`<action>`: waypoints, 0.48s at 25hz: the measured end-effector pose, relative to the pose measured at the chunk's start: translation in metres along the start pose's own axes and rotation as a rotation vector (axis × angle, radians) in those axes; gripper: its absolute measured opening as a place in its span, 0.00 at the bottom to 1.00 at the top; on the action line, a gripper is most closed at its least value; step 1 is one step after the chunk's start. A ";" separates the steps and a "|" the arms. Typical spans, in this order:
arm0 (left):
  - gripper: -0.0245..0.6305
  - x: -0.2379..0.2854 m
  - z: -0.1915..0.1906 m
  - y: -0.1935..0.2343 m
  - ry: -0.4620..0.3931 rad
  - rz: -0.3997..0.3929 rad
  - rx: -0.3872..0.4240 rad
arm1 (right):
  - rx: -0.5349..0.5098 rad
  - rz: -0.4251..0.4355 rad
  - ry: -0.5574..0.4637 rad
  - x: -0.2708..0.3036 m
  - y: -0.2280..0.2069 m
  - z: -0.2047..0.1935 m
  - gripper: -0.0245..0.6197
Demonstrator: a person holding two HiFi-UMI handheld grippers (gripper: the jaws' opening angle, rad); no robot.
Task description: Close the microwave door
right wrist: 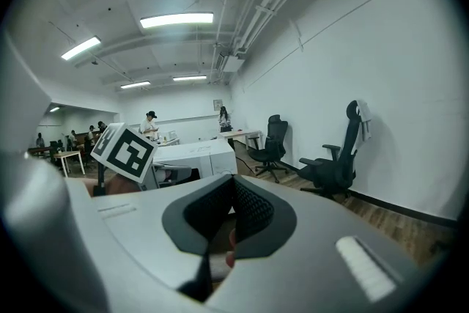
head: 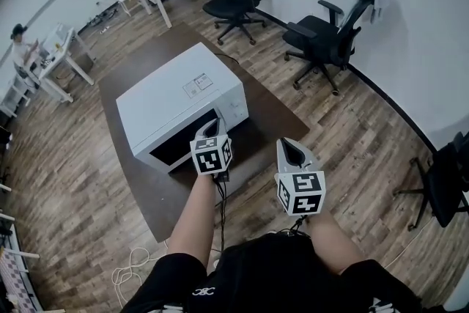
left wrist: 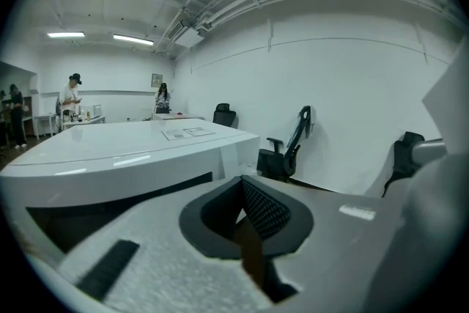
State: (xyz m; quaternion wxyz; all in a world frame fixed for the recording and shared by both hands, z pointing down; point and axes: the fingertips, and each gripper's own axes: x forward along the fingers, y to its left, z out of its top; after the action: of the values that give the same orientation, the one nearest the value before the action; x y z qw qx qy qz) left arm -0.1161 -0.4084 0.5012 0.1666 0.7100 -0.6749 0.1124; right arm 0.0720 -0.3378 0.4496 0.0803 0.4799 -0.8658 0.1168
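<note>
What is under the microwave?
A dark brown tabletop shows around the microwave on all sides. The patch directly beneath it is covered by its body, so feet or a mat cannot be seen.

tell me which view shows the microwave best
Head view: the whole microwave shows from above, top and dark door. The left gripper view crops it to top and door strip; the right gripper view shows it small, partly hidden.
</note>
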 end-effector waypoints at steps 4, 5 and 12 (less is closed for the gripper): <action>0.05 -0.033 0.012 -0.011 -0.053 -0.051 -0.018 | -0.009 0.030 -0.013 -0.001 0.021 0.002 0.05; 0.05 -0.041 0.014 -0.012 -0.058 -0.059 -0.017 | -0.011 0.038 -0.018 -0.001 0.026 0.003 0.05; 0.05 -0.105 0.026 -0.015 -0.077 -0.062 0.020 | 0.023 0.110 -0.076 -0.002 0.066 0.025 0.05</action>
State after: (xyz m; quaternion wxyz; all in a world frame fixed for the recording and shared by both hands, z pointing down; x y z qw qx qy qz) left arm -0.1098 -0.3209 0.4358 0.1368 0.7359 -0.6574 0.0864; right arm 0.0161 -0.3096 0.4168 0.0354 0.4366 -0.8919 0.1127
